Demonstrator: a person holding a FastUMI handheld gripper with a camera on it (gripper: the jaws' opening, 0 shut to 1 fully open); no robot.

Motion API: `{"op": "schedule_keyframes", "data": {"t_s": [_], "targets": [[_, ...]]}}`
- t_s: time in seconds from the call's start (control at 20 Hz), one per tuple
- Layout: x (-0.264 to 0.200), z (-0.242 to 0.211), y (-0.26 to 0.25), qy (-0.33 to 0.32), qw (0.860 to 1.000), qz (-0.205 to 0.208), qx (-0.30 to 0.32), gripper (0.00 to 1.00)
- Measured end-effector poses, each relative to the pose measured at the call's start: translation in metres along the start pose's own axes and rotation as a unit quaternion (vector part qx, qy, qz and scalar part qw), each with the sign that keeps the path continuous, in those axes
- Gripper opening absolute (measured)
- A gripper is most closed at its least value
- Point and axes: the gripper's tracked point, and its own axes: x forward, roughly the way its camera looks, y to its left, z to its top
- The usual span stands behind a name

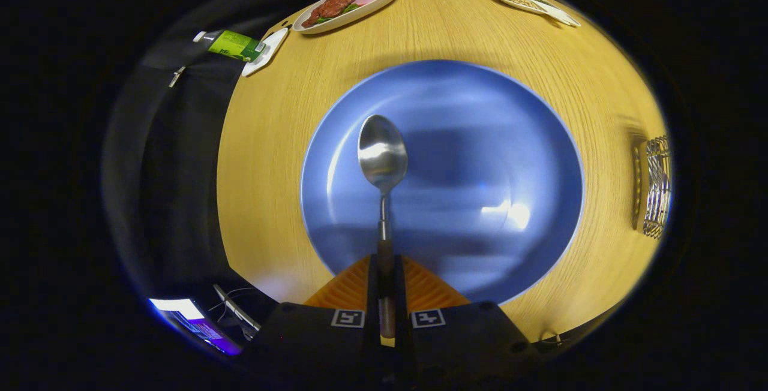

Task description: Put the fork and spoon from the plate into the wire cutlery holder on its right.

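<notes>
Fingers: both fingers (354,292) are pressed together on the handle of the spoon (383,154), one on each side of it; the gripper (385,286) holds it above the plate.
Spoon: its handle runs straight out from between the fingers and its bowl faces up, over the left half of the plate.
Plate: the blue plate (480,133) sits on the wooden tabletop (270,157), just ahead of the fingers and beneath the spoon; its surface shows light reflections.
Wire cutlery holder: the holder (655,186) stands on the tabletop to the right of the plate, apart from it.
Beyond the plate: a dish of food (348,4) lies far left and a second dish (525,0) far right.
Tabletop's left edge: a green carton (235,46) lies beside a small white dish (264,52).
</notes>
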Motion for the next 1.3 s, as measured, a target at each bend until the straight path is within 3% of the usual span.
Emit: {"op": "schedule_keyframes", "data": {"t_s": [0.25,0.4,0.6,1.05,1.3], "targets": [[-0.02,-0.001,0.001,-0.014,0.999,0.036,-0.03,0.09],[-0.044,-0.001,-0.008,-0.023,0.999,0.034,-0.036,0.09],[-0.095,-0.009,-0.027,-0.038,0.997,0.029,-0.068,0.09],[-0.226,-0.024,-0.096,-0.038,0.997,0.014,-0.072,0.09],[-0.281,-0.016,-0.135,-0.002,0.998,0.004,-0.061,0.09]]}}
